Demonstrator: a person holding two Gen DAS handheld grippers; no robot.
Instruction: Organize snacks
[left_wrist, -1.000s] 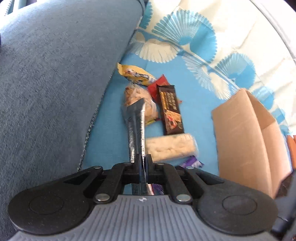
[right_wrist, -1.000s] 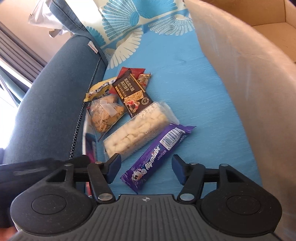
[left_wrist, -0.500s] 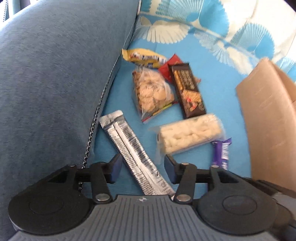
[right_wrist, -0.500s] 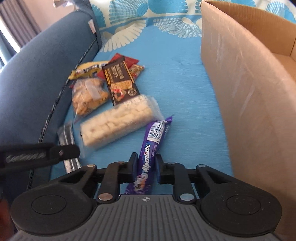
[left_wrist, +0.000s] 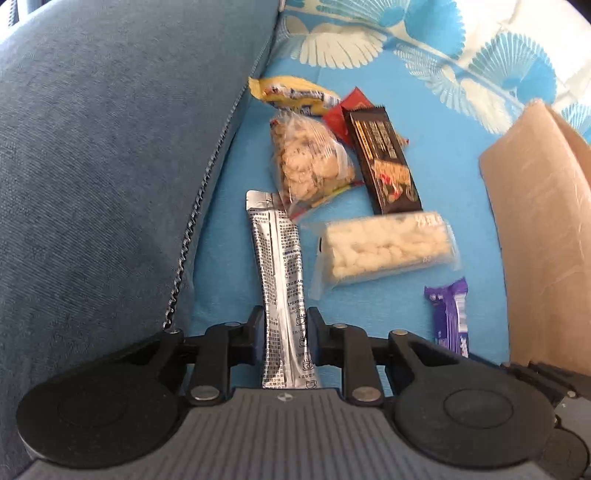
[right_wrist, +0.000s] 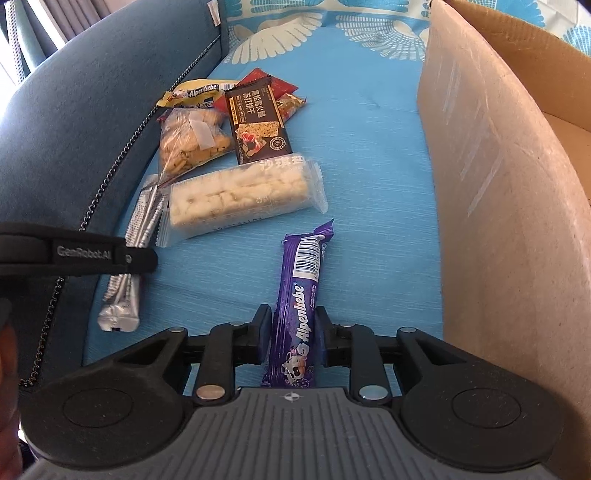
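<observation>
Purple wrapper: the candy stick (right_wrist: 300, 306) lies flat on the blue sofa cover (right_wrist: 369, 155), just left of the cardboard box (right_wrist: 498, 177), its long axis pointing away, the right gripper (right_wrist: 291, 332) fingers closed against both sides. Farther left of the box, the left gripper (left_wrist: 286, 332) fingers pinch one silver sachet (left_wrist: 280, 273), also pointing away. The box's visible interior is bare. Seven snack packets are visible.
</observation>
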